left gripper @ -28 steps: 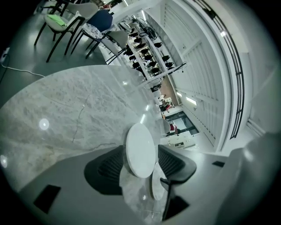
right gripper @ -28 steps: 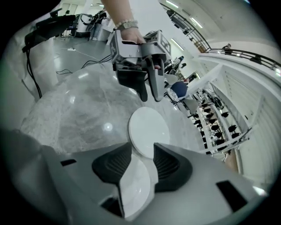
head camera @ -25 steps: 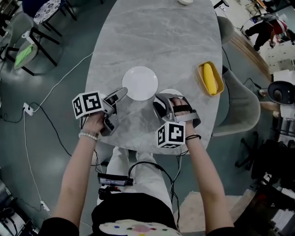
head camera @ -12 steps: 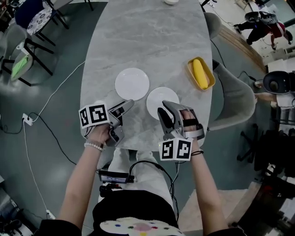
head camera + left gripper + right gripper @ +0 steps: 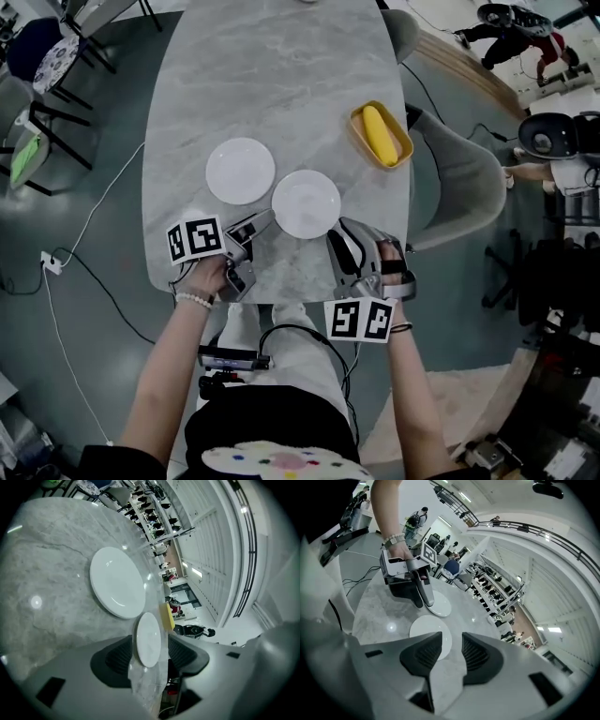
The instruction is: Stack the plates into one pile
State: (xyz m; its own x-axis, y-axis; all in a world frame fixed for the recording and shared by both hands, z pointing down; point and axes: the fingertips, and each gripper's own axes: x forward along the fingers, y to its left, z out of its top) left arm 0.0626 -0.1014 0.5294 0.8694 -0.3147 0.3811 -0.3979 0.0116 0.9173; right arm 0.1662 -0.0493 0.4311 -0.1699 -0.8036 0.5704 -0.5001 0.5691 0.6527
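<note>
Two white plates lie side by side on the grey marble table (image 5: pixel 281 84): the left plate (image 5: pixel 241 171) (image 5: pixel 117 581) and the right plate (image 5: pixel 307 203) (image 5: pixel 429 632). My left gripper (image 5: pixel 255 225) (image 5: pixel 150 651) stands open at the near edge, pointing between the plates, with nothing in its jaws; the right plate (image 5: pixel 147 639) shows far off through the gap. My right gripper (image 5: pixel 340 241) (image 5: pixel 451 651) hovers just short of the right plate. Its jaws are closing and hold nothing. The right gripper view also catches the left gripper (image 5: pixel 423 597) above the left plate (image 5: pixel 439 605).
A yellow tray (image 5: pixel 356 131) with a banana (image 5: pixel 380 135) sits near the table's right edge. Grey chairs (image 5: pixel 459 178) stand to the right of the table. Cables (image 5: pixel 84 234) run over the floor at the left.
Both grippers have drawn back toward the table's near edge. The right gripper, which covered part of the right plate, has come off it and risen; that plate now lies fully uncovered.
</note>
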